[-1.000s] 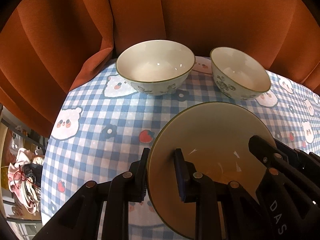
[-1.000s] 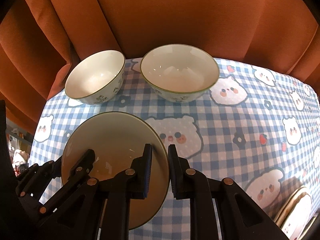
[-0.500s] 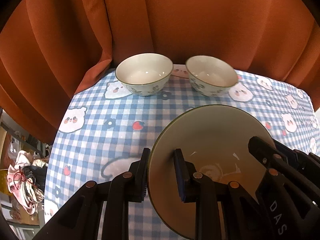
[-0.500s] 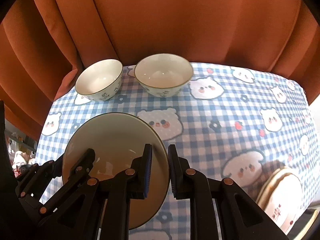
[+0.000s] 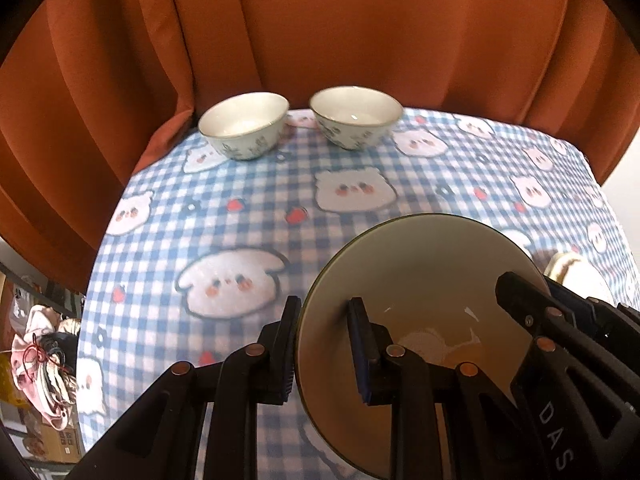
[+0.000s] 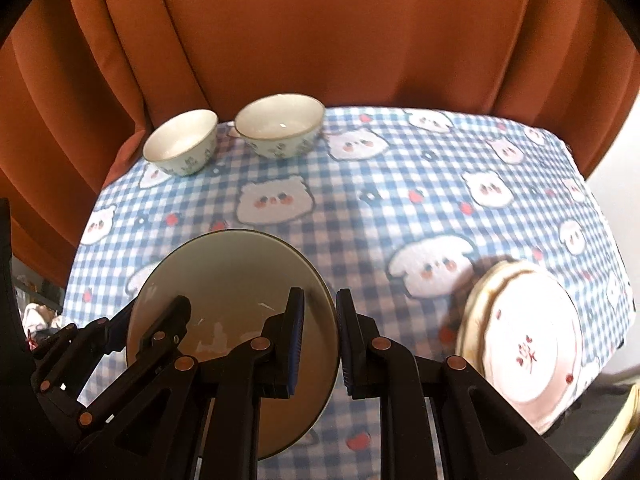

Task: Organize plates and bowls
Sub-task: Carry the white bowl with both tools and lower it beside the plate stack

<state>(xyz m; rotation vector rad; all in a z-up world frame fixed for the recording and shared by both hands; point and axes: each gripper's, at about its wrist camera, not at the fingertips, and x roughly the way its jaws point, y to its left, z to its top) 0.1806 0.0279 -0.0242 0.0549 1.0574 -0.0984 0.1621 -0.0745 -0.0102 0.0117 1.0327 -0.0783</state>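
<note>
Left wrist: both grippers apparently clamp bowl.

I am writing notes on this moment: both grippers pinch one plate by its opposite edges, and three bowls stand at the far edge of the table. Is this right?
Not quite: two bowls stand there, not three, as the left wrist view shows. The left gripper and right gripper do pinch the plate at opposite edges.

Each black hand-held gripper has copper-coloured rivets, blue-edged pads and white "DAS" lettering.
</note>
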